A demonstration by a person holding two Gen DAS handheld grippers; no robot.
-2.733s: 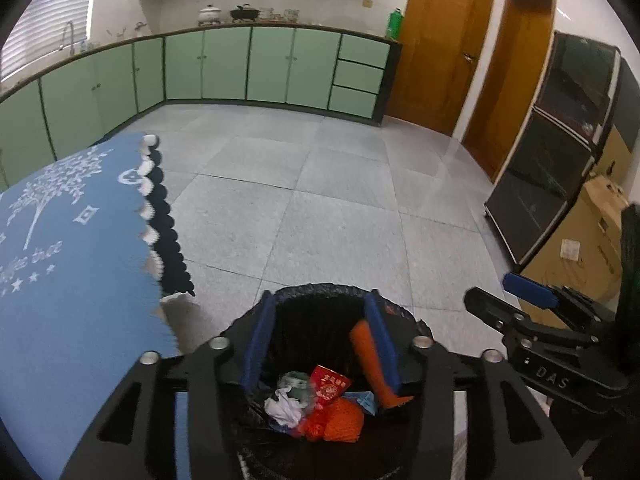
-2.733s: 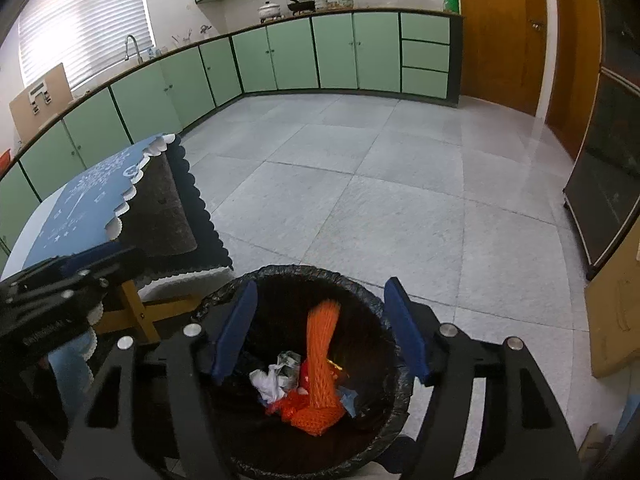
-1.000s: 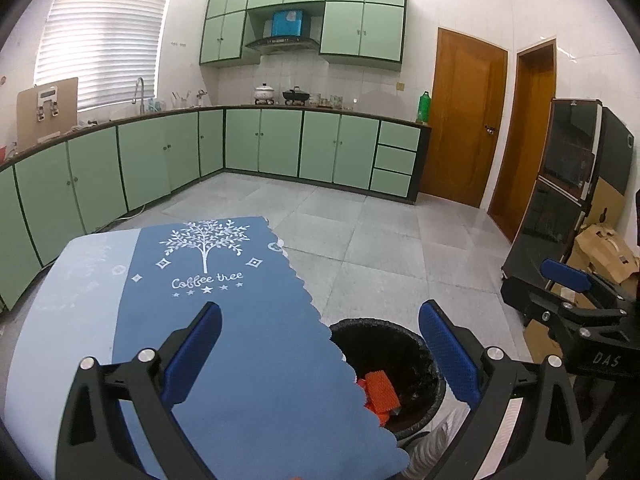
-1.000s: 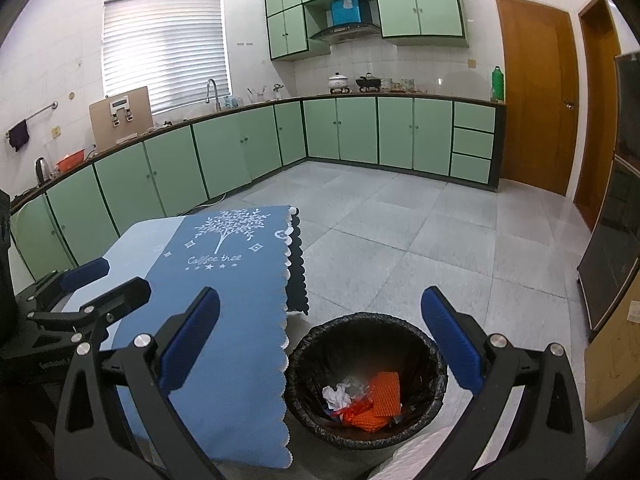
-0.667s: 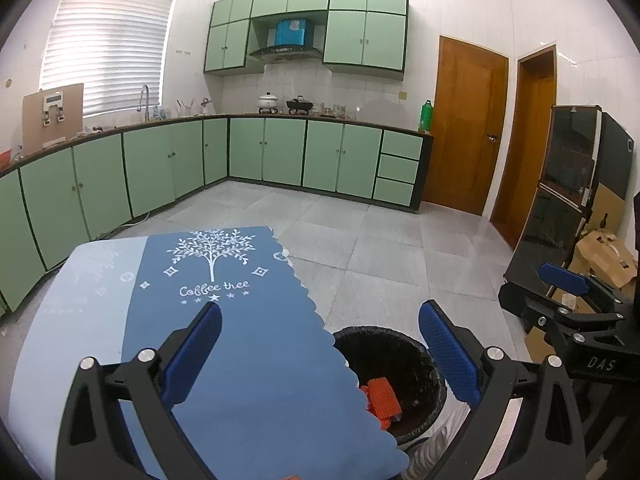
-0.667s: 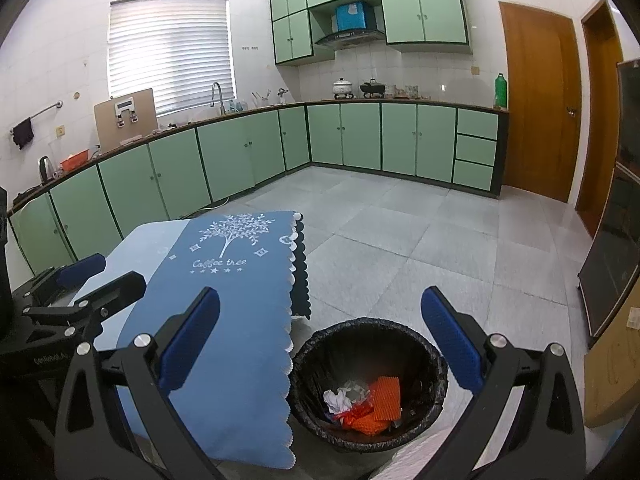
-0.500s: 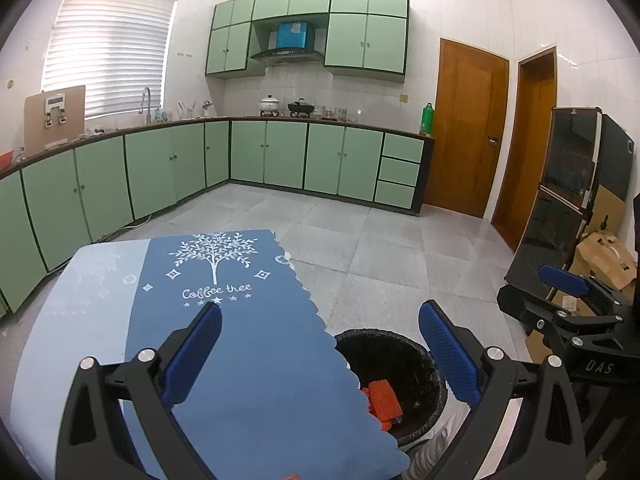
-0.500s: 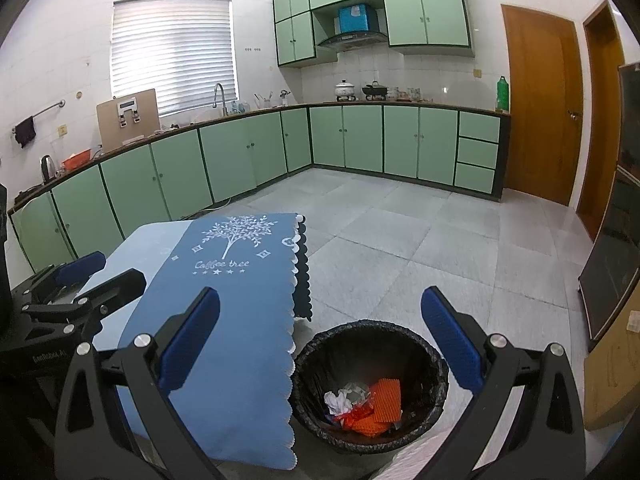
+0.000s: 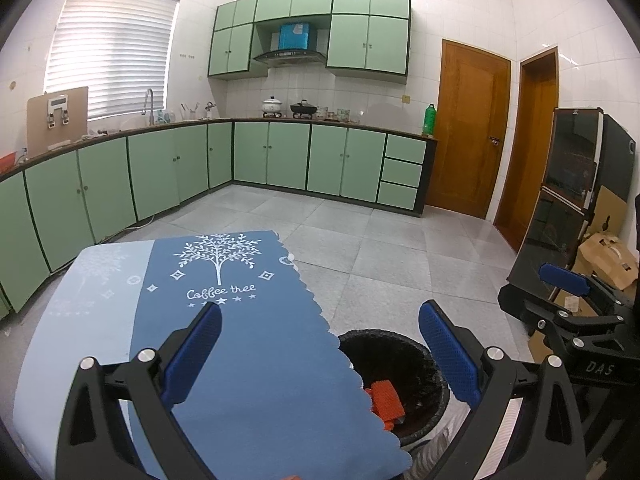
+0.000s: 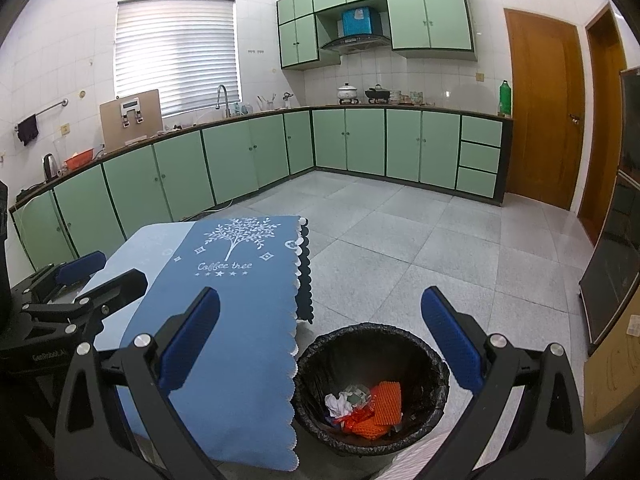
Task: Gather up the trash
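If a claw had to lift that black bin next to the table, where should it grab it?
Probably the bin's rim, coming straight down from above. The bin stands upright on the floor with its mouth open, and the black bag folded over the edge makes a thin lip that fingers can pinch. Take the side away from the blue tablecloth, which hangs close to it.

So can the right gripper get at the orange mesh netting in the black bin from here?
Probably yes: the right gripper is open above the black lined bin, whose mouth is uncovered, and the orange mesh netting lies exposed on top.
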